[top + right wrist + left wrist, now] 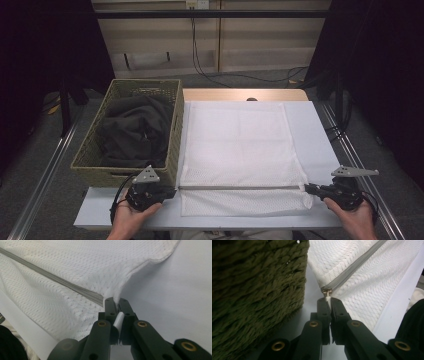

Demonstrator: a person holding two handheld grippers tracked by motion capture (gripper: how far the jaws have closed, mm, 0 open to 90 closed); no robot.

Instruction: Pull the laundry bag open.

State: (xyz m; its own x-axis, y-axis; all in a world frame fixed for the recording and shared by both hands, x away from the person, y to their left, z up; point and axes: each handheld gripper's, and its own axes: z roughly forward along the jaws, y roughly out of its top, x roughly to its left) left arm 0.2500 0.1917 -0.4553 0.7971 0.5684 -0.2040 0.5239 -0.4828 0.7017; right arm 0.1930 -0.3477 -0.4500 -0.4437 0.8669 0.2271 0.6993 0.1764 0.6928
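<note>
Left gripper (327,300) is pinched tight on the little tab hanging off the zipper pull (327,292), jaws closed right down with just that scrap of white between them. Right gripper (115,300) is clamped the same way on the mesh bag's (240,145) other end, right where the zipper (240,187) stops, with a bit of white fabric squeezed in the jaws.

So I've got both ends of the zipper line, which runs along the near part of the bag. The bag lies flat on the tabletop (315,125), and the wicker basket (176,130) full of dark clothes (132,130) sits just beside its left edge, basically touching.

My take on doing this bit right: keep the right end anchored and the zipper taut, then drag the pull straight along the track, low and level. Pull upward or off-line and I reckon the mesh bunches and the slider jams. That tab is tiny, so a slip seems likely if I yank it.
</note>
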